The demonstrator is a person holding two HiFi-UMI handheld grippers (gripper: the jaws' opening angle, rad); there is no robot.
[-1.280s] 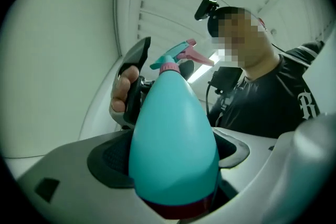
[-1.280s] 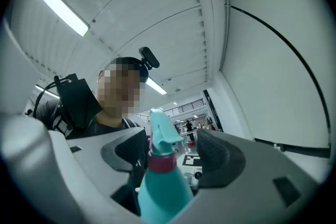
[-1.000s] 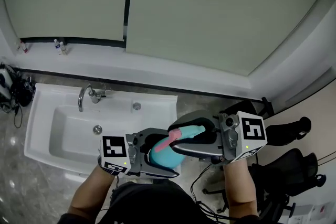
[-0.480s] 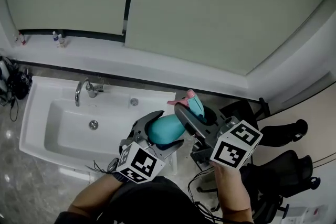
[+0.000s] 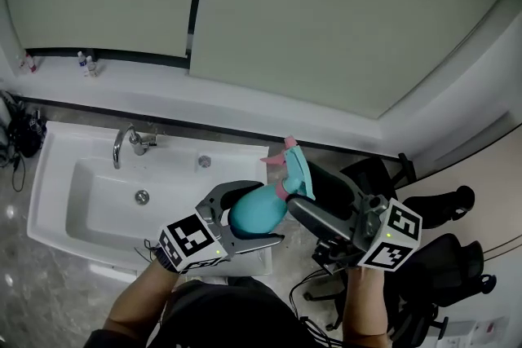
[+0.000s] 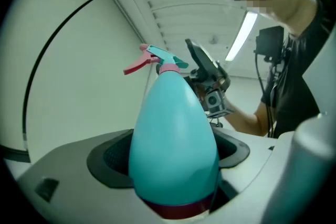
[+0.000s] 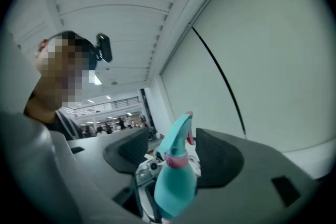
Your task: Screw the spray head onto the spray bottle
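White sink [image 5: 90, 212], grey wall [image 5: 326, 12]. Left gripper [image 5: 263, 213] clamps spray bottle [image 6: 176, 134]; right gripper [image 7: 173, 149] just opened, straddling spray head [image 5: 295, 171].

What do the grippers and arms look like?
The left gripper and right gripper are grey, with black textured pads and a white cube of black markers. Forearms bare; dark top. The right gripper's jaws have just been opening around the spray head.
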